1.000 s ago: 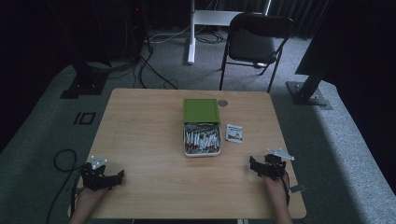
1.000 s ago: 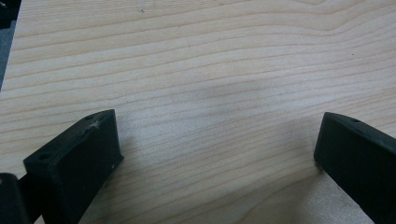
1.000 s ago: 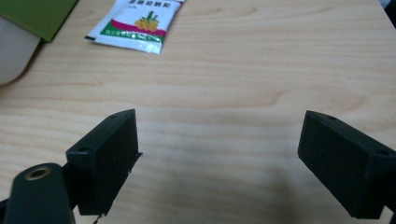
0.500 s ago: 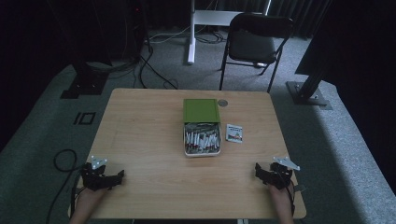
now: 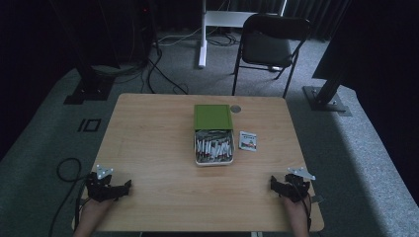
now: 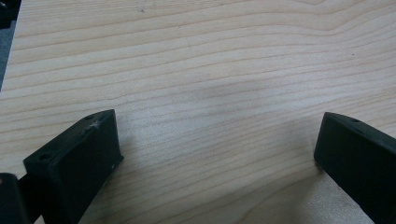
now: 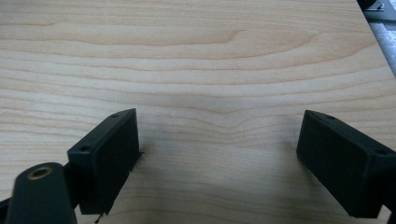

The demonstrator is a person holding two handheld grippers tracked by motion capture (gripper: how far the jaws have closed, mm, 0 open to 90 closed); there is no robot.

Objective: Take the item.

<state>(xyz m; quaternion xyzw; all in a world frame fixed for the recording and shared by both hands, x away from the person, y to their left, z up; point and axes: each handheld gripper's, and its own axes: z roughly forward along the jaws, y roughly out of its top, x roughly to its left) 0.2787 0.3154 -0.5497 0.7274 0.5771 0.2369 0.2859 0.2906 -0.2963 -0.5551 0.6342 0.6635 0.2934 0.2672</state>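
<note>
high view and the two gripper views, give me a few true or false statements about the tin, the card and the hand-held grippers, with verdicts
1. The open metal tin holds many small white sticks, with its green lid at its far end. True.
2. The small printed card lies inside the tin. False: it lies on the light wooden table, right of the tin.
3. The left hand-held gripper has its jaws spread with bare wood between them. True.
4. The right hand-held gripper is clamped on a white stick. False: its jaws are open and hold nothing.
5. A black folding chair stands beyond the table. True.
</note>
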